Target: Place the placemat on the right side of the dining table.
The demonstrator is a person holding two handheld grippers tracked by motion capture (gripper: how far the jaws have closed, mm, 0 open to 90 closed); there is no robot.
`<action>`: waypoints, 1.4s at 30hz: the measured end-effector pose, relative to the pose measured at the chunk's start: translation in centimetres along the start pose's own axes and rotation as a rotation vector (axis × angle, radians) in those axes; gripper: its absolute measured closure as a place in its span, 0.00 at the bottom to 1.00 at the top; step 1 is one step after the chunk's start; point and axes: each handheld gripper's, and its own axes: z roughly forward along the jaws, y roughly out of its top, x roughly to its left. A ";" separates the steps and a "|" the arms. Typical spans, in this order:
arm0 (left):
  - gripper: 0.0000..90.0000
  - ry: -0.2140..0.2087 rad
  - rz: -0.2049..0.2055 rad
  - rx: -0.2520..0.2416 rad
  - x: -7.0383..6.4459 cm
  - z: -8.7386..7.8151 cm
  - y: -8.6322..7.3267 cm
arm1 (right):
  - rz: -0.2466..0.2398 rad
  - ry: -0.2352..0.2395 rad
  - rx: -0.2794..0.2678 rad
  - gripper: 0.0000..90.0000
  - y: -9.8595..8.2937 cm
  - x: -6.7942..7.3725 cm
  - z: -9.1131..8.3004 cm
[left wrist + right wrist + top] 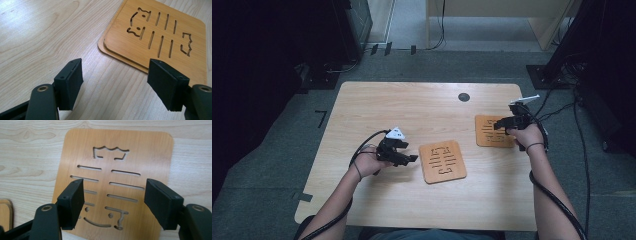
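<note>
Broadly, the pale wooden surface carries just two sets of bamboo mats, with a small dark round hole near its far edge. No container stands on it, and I can read no brand, label or writing anywhere; the mats bear only cut-out slots and a little face pattern.

Nearer the middle lies a stack of two mats, the upper one sitting slightly askew on the lower, so a thin rim of the bottom one shows in the left gripper view. Well apart, toward the right edge, lies the single mat, flat on the wood.

The left hand-held gripper sits just beside the stack's left edge, its jaws spread wide and gripping nothing. The right hand-held gripper hangs over the single mat, its jaws likewise apart and empty, the mat's slots showing between them.
</note>
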 end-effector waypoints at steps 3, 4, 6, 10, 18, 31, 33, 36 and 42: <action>0.31 0.000 0.003 0.005 0.0 0.0 0.0 | -0.011 0.005 -0.002 0.35 -0.4 0.3 0.0; 0.31 -0.001 0.003 0.004 0.0 0.1 0.0 | -0.014 0.007 -0.006 0.34 -0.5 0.4 0.0; 0.31 -0.002 0.002 0.007 -0.1 0.1 0.0 | -0.020 0.006 -0.011 0.33 -0.7 0.5 0.0; 0.31 -0.002 0.003 0.007 -0.1 0.1 0.0 | -0.025 0.005 -0.015 0.33 -1.1 0.6 -0.1; 0.31 -0.002 0.002 0.007 -0.1 0.2 0.0 | -0.040 0.013 -0.032 0.30 -1.8 1.2 -0.2; 0.30 -0.002 0.005 0.010 -0.2 0.3 0.0 | -0.079 0.012 -0.055 0.27 -3.0 2.1 -0.1; 0.30 -0.002 0.005 0.011 -0.2 0.3 0.0 | -0.088 0.013 -0.058 0.27 -3.2 2.4 -0.2; 0.30 0.000 0.006 0.013 -0.2 0.3 0.0 | -0.101 0.017 -0.060 0.27 -3.5 2.7 -0.3; 0.30 0.004 0.011 0.016 -0.2 0.4 -0.1 | -0.112 0.019 -0.068 0.26 -4.2 3.1 -0.5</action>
